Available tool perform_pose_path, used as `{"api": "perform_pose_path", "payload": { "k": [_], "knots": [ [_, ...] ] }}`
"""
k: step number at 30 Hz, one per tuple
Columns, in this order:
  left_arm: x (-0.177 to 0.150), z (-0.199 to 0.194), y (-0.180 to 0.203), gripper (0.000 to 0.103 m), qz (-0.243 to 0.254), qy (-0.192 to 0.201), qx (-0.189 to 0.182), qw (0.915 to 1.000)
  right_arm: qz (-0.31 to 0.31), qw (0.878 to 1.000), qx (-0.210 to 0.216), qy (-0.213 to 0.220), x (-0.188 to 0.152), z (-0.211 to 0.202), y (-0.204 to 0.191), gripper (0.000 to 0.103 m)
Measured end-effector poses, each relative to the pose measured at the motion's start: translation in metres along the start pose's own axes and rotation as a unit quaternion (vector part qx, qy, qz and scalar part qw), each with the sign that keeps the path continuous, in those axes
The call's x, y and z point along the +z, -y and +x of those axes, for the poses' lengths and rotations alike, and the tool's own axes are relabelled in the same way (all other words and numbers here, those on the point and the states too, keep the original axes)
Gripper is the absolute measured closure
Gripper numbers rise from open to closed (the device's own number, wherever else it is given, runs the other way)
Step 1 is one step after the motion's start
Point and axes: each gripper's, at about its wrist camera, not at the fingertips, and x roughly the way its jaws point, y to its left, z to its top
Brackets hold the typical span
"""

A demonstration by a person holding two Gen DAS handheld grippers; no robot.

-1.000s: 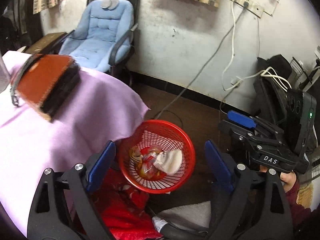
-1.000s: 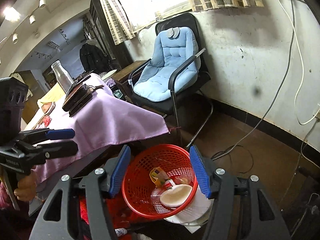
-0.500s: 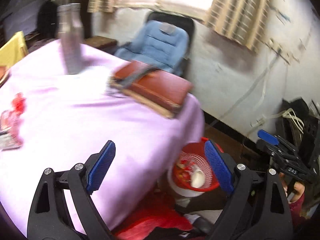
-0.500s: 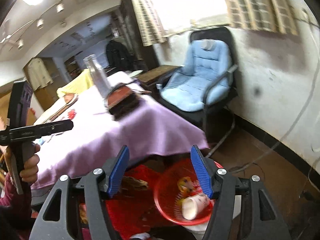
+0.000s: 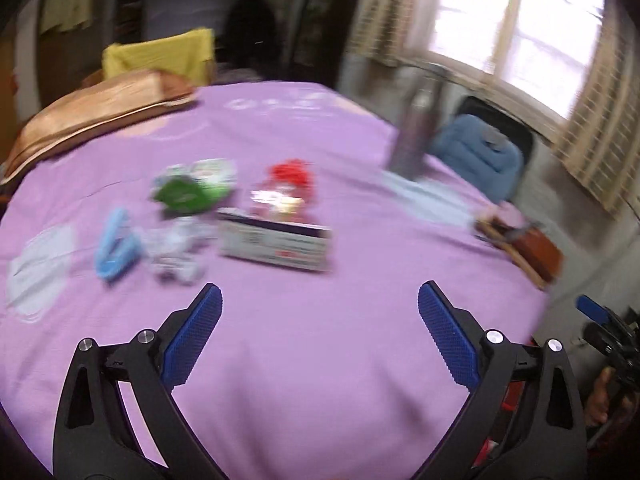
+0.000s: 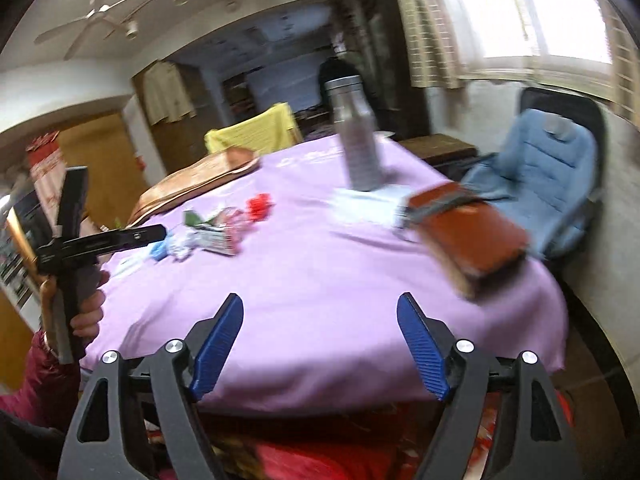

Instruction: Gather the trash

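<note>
Both grippers, left (image 5: 320, 300) and right (image 6: 320, 312), empty, fingers just spread wide, aimed at wrappers (image 5: 188, 192) littering the purple worktop (image 5: 320, 360), ready for another pickup.

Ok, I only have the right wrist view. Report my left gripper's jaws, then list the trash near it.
Observer: The left gripper is open over bare purple tablecloth; its jaws have just been opening, with nothing between them.
Operator: Now the trash.
Observer: Nearest ahead lies a white rectangular carton, with a crumpled clear wrapper to its left.
Operator: Go further left.
Observer: A light blue plastic clip-like item, then a flat white sheet by the cloth's edge.
</note>
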Motion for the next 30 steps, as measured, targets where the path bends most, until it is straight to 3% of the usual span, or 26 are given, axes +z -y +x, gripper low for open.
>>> {"api": "perform_pose_path", "payload": {
  "k": [5,11,18,24,30],
  "knots": [
    [0.019,0.019,-0.096,0.008,-0.067,-0.015,0.08,0.9944,-0.024,0.999,0.036,-0.021,0.02,0.045,-0.043,0.024],
    [0.028,0.057,-0.163,0.008,-0.109,-0.047,0.108,0.9871,-0.035,0.997,0.057,-0.048,0.031,0.084,-0.069,0.023],
    [0.016,0.095,-0.175,0.008,-0.096,-0.097,0.112,0.9843,-0.052,0.993,0.072,-0.071,0.047,0.129,-0.093,0.022],
    [0.019,0.093,-0.184,0.008,-0.111,-0.088,0.113,0.9834,-0.062,0.986,0.111,-0.106,0.067,0.186,-0.118,0.022],
    [0.021,0.088,-0.186,0.009,-0.115,-0.083,0.112,0.9836,-0.074,0.981,0.112,-0.14,0.071,0.237,-0.137,0.022]
  ]
}}
